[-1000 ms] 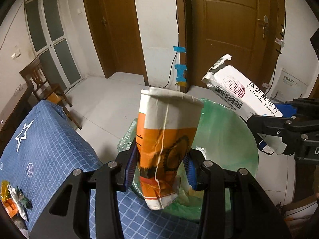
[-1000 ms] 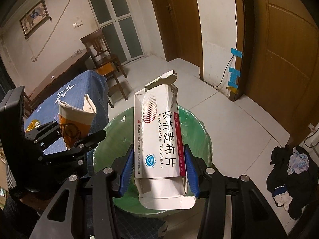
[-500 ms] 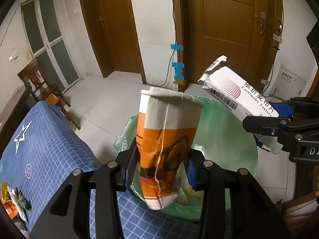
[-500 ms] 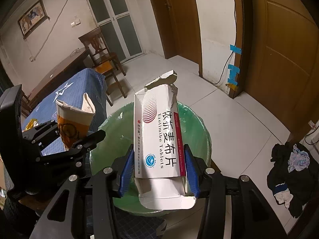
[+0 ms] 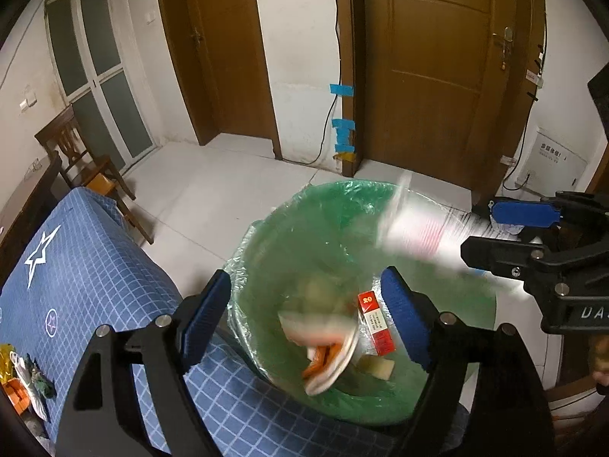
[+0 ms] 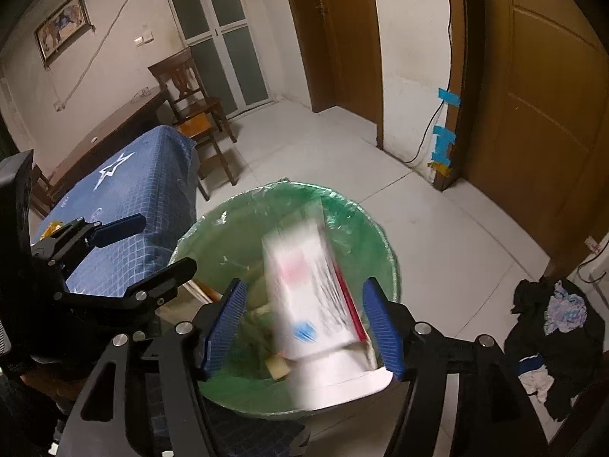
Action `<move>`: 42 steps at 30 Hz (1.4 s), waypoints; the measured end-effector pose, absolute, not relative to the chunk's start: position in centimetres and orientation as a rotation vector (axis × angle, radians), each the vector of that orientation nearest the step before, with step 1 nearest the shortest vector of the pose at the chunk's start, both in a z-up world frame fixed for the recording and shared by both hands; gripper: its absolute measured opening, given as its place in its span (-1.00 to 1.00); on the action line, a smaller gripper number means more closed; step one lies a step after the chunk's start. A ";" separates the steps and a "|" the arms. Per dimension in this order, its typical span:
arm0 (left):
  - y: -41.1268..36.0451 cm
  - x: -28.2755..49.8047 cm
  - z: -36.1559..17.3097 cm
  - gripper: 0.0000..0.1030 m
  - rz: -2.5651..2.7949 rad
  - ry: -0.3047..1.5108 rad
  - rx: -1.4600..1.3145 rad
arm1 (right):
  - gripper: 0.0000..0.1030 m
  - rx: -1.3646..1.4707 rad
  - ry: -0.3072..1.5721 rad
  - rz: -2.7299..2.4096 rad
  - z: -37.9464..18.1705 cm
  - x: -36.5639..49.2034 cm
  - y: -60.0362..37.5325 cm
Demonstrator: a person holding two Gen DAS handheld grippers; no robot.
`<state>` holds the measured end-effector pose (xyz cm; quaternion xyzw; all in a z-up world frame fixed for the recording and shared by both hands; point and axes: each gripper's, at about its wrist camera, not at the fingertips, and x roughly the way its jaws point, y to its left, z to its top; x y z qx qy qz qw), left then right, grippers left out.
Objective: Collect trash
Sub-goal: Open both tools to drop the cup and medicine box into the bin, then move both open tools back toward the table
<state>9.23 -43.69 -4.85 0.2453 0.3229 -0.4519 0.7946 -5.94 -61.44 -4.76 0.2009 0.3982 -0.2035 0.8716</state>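
A trash bin with a green liner (image 5: 262,251) (image 6: 377,236) stands below both grippers. My left gripper (image 5: 306,318) is open and empty above it; the orange-and-white paper cup (image 5: 323,346) is blurred, falling inside the bin. My right gripper (image 6: 302,329) is open; the white tablet box (image 6: 308,297) is blurred, dropping between its fingers into the bin. The box (image 5: 422,236) and the right gripper (image 5: 533,236) show in the left wrist view. A red-and-white pack (image 5: 375,321) lies in the bin.
A table with a blue checked cloth (image 5: 76,266) (image 6: 129,186) borders the bin, with small wrappers (image 5: 26,381) at its near left. A wooden chair (image 6: 190,103) stands behind. Dark clothes (image 6: 552,331) lie on the floor at the right. Brown doors (image 5: 437,68) stand behind.
Both grippers have opened. The paper cup has left the left gripper and the tablet box has left the right gripper; both are falling into the bin.
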 end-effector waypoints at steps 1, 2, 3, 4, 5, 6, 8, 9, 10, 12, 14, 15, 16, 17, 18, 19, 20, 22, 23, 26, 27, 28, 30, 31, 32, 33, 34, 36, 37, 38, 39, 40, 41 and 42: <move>-43.6 9.2 -4.8 0.51 -0.974 0.693 0.530 | 0.26 0.424 0.831 -0.426 -4.9 -5.9 -61.4; -43.4 9.2 -4.8 0.51 -0.971 0.690 0.530 | 0.26 0.425 0.830 -0.426 -5.0 -6.0 -61.5; -43.2 9.1 -4.8 0.51 -0.968 0.687 0.528 | 0.26 0.427 0.830 -0.426 -5.1 -6.0 -61.5; -43.1 9.1 -4.8 0.51 -0.967 0.686 0.527 | 0.26 0.431 0.830 -0.426 -5.2 -6.0 -61.5; -43.0 9.0 -4.8 0.51 -0.965 0.686 0.524 | 0.26 0.433 0.829 -0.426 -5.2 -6.1 -61.5; -42.8 9.0 -4.8 0.51 -0.963 0.685 0.522 | 0.25 0.434 0.827 -0.424 -5.2 -6.0 -61.4; -42.6 8.9 -4.9 0.51 -0.958 0.684 0.518 | 0.25 0.434 0.824 -0.424 -5.3 -6.2 -61.5; -42.4 8.9 -4.9 0.51 -0.951 0.682 0.518 | 0.25 0.434 0.823 -0.424 -5.3 -6.3 -61.6; -42.3 8.9 -4.8 0.51 -0.944 0.677 0.518 | 0.25 0.432 0.820 -0.422 -5.3 -6.3 -61.5; -41.8 8.7 -4.6 0.51 -0.935 0.661 0.519 | 0.26 0.427 0.816 -0.420 -5.3 -6.4 -61.4; -41.5 8.6 -4.4 0.51 -0.923 0.648 0.518 | 0.26 0.417 0.813 -0.422 -5.3 -6.4 -61.1; -41.3 8.5 -4.3 0.51 -0.919 0.642 0.516 | 0.26 0.413 0.811 -0.422 -5.2 -6.3 -60.9; -41.0 8.5 -4.1 0.51 -0.913 0.636 0.512 | 0.26 0.407 0.806 -0.423 -5.2 -6.3 -60.7; -40.7 8.4 -3.9 0.51 -0.899 0.624 0.508 | 0.26 0.402 0.800 -0.425 -5.1 -6.3 -60.5; -40.3 8.3 -3.7 0.51 -0.886 0.611 0.505 | 0.26 0.398 0.793 -0.425 -4.9 -6.3 -60.3; -40.0 8.2 -3.5 0.51 -0.874 0.600 0.502 | 0.26 0.390 0.781 -0.430 -4.8 -6.3 -59.9; -39.7 8.1 -3.3 0.51 -0.862 0.590 0.498 | 0.26 0.374 0.767 -0.439 -4.5 -6.3 -59.5; -38.6 7.9 -2.8 0.51 -0.827 0.560 0.481 | 0.26 0.317 0.729 -0.460 -4.0 -6.2 -58.2; -37.9 7.9 -2.5 0.51 -0.810 0.547 0.469 | 0.26 0.296 0.710 -0.467 -3.7 -6.3 -57.7; -35.1 8.0 -1.7 0.51 -0.736 0.512 0.428 | 0.27 0.257 0.633 -0.482 -2.8 -6.6 -56.0; -34.1 8.1 -1.5 0.51 -0.710 0.505 0.412 | 0.31 0.250 0.608 -0.484 -2.6 -6.6 -55.4; -33.4 8.2 -1.4 0.51 -0.692 0.500 0.402 | 0.35 0.244 0.581 -0.483 -2.5 -6.7 -54.7; -31.4 8.3 -1.0 0.51 -0.633 0.484 0.382 | 0.37 0.234 0.536 -0.471 -2.3 -6.5 -53.0; -30.1 8.4 -0.8 0.52 -0.602 0.475 0.368 | 0.39 0.225 0.517 -0.464 -2.2 -6.5 -52.2; -28.9 8.4 -0.6 0.53 -0.581 0.472 0.355 | 0.40 0.217 0.499 -0.455 -2.0 -6.3 -51.3; -27.3 8.4 -0.4 0.53 -0.547 0.467 0.339 | 0.44 0.208 0.477 -0.446 -1.9 -6.1 -50.3; -26.1 8.5 -0.2 0.55 -0.524 0.464 0.325 | 0.46 0.203 0.463 -0.435 -1.8 -5.9 -49.6; -23.2 8.6 0.4 0.57 -0.467 0.459 0.288 | 0.47 0.201 0.443 -0.391 -1.7 -5.0 -47.6; -21.8 8.8 0.7 0.58 -0.442 0.463 0.267 | 0.47 0.202 0.442 -0.371 -1.6 -4.6 -46.8; -20.7 8.9 0.9 0.58 -0.423 0.468 0.250 | 0.47 0.202 0.443 -0.346 -1.6 -4.1 -45.7; -18.9 9.3 1.3 0.58 -0.392 0.475 0.220 | 0.47 0.202 0.446 -0.312 -1.7 -3.3 -44.5; -17.8 9.4 1.7 0.58 -0.371 0.479 0.202 | 0.47 0.201 0.450 -0.288 -1.7 -2.9 -43.6; -16.2 9.7 2.0 0.58 -0.340 0.486 0.182 | 0.47 0.200 0.457 -0.258 -1.8 -2.2 -42.5; -14.7 10.0 2.2 0.58 -0.307 0.492 0.163 | 0.47 0.200 0.467 -0.222 -1.9 -1.3 -41.3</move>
